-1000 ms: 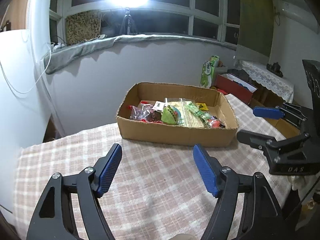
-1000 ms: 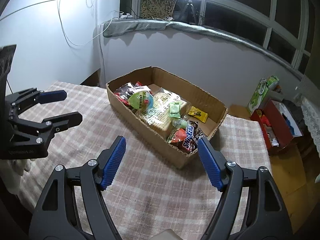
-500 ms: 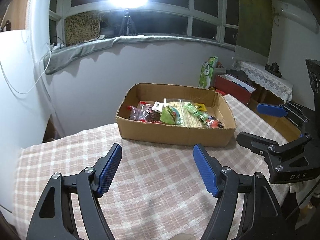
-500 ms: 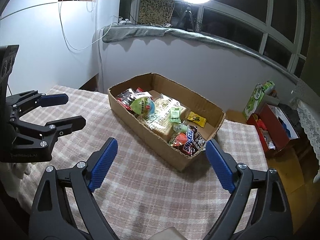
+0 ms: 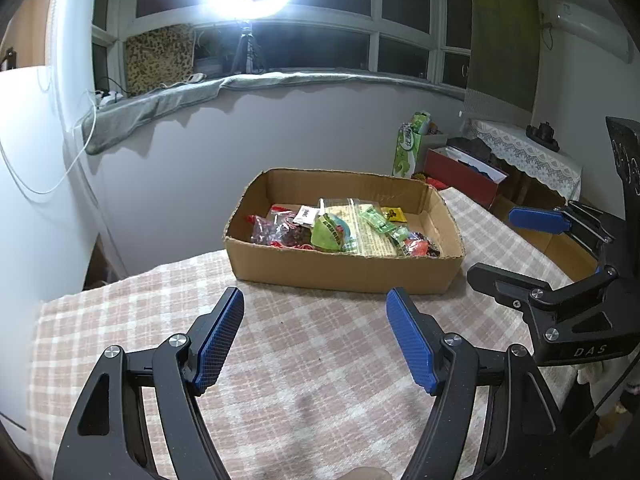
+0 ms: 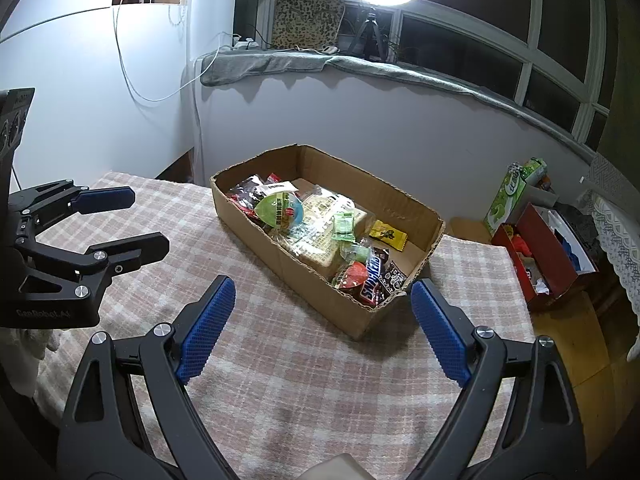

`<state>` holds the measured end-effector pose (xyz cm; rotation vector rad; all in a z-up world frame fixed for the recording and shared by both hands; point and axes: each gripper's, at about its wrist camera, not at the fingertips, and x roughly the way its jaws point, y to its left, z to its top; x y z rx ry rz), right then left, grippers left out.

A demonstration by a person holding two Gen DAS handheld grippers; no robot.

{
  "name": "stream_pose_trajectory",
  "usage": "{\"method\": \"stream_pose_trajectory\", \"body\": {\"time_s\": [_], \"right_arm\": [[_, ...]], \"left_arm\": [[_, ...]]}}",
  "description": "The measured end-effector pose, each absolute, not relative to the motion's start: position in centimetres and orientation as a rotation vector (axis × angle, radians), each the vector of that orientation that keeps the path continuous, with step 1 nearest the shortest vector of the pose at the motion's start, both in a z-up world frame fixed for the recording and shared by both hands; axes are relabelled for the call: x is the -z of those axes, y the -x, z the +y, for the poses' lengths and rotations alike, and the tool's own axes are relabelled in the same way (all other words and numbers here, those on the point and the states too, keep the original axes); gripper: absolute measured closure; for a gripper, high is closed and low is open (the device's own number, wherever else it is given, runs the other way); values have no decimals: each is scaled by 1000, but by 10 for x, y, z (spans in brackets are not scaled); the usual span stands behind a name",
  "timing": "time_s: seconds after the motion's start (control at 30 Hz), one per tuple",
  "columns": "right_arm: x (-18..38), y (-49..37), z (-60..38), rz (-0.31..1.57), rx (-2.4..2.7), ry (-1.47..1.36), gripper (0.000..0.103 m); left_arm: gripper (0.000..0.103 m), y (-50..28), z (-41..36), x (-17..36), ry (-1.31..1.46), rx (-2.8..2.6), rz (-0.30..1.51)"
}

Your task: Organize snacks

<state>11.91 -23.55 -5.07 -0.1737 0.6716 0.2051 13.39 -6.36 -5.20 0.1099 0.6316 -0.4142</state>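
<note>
Cardboard box [image 6: 418, 216] sits on the checked woven tablecloth [image 6: 280, 360], a shallow open-top rectangle with raw corrugated edges. We see the snacks piled inside it: a round green-lidded cup [image 6: 280, 210] leaning on glossy dark red wrappers [image 5: 276, 232], a clear crinkly bag of pale biscuits [image 6: 316, 224], a small green sachet [image 6: 345, 227], a yellow packet [image 6: 388, 234] lying flat by itself on the box floor, and a Snickers bar [image 6: 370, 280] at the near corner beside a red packet [image 6: 354, 274].

Our left gripper [image 5: 314, 340] has black hinged arms with blue cross-hatched rubber pads [image 5: 218, 344]. Its jaws are spread wide and hold nothing; it hovers over the cloth, short of the box's long side, touching neither.

Our right gripper [image 6: 322, 328] is the same build, with blue pads [image 6: 438, 332] spread wider still, also holding nothing. It sits above the cloth near the box's short end, with one pad lined up just off the box corner. We cannot tell whether it touches the cardboard.

Each gripper shows in the other's view, and the two are well apart.
</note>
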Motion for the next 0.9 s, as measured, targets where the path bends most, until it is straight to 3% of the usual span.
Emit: {"method": "stream_pose_trajectory", "body": {"time_s": [0.9], "right_arm": [[50,-118,-239,674,-201,178,11]], "left_arm": [[29,-129,-68,46,-113,428,621]]}}
